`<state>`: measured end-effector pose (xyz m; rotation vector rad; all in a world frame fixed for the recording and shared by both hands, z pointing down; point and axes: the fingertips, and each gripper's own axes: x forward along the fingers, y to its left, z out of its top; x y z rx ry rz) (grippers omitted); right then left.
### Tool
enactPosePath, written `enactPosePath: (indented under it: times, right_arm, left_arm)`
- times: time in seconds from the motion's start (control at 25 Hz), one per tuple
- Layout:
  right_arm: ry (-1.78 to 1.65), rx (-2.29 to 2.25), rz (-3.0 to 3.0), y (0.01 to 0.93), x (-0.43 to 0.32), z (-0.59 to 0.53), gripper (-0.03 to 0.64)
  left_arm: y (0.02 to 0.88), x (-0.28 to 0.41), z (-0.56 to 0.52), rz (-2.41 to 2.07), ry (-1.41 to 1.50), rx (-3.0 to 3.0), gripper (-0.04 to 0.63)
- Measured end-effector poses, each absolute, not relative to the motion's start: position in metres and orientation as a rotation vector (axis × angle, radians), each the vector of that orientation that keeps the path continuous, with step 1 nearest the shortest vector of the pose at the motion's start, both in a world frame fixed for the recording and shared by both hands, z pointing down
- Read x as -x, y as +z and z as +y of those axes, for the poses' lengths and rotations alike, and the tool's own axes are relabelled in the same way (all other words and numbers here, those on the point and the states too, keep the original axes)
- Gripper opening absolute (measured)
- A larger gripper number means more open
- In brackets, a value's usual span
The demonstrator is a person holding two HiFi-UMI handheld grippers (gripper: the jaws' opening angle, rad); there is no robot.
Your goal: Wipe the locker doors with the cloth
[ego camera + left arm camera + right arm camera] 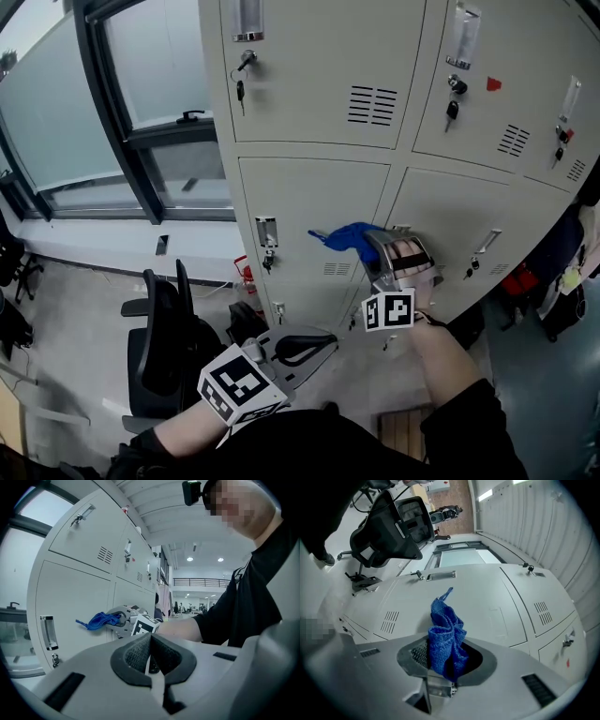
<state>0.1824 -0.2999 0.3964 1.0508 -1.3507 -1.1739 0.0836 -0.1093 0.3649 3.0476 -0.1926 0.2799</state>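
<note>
The right gripper (375, 247) is clenched on the blue cloth (343, 236), and its own view shows the jaws closed on a bunched fold of the cloth (444, 639), with the rest standing out ahead of the gripper (440, 663) toward the pale locker face. In the head view the cloth sits against the right edge of a lower-row locker door (309, 202), just beside the seam with the next door (469, 220), and a loose tail points left; whether it presses on the metal is hard to tell. The left gripper (302, 347) is held low and well back from the lockers, above a black office chair (157, 347). Its jaws (151, 654) are drawn together with nothing between the pads. Keys hang from the locks of the upper doors (314, 70).
</note>
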Motion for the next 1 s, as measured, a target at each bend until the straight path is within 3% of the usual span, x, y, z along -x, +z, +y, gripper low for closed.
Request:
enactPosePath:
  times: [0.16, 0.64, 1.0]
  right_arm:
    - [-1.210, -1.042, -1.389, 0.398, -0.161, -0.296, 0.102]
    - [-1.351, -0.865, -1.590, 0.425, 0.003, -0.328, 0.102]
    - [-1.334, -0.798, -1.581, 0.454, -0.001, -0.343, 0.103]
  left_arm:
    - [0.366, -0.077, -0.109, -0.218, 0.282, -3.048, 0.008]
    - [0.372, -0.028, -0.121, -0.399, 0.279, -3.012, 0.008]
    - [0.384, -0.019, -0.127, -0.452, 0.339, -2.980, 0.008]
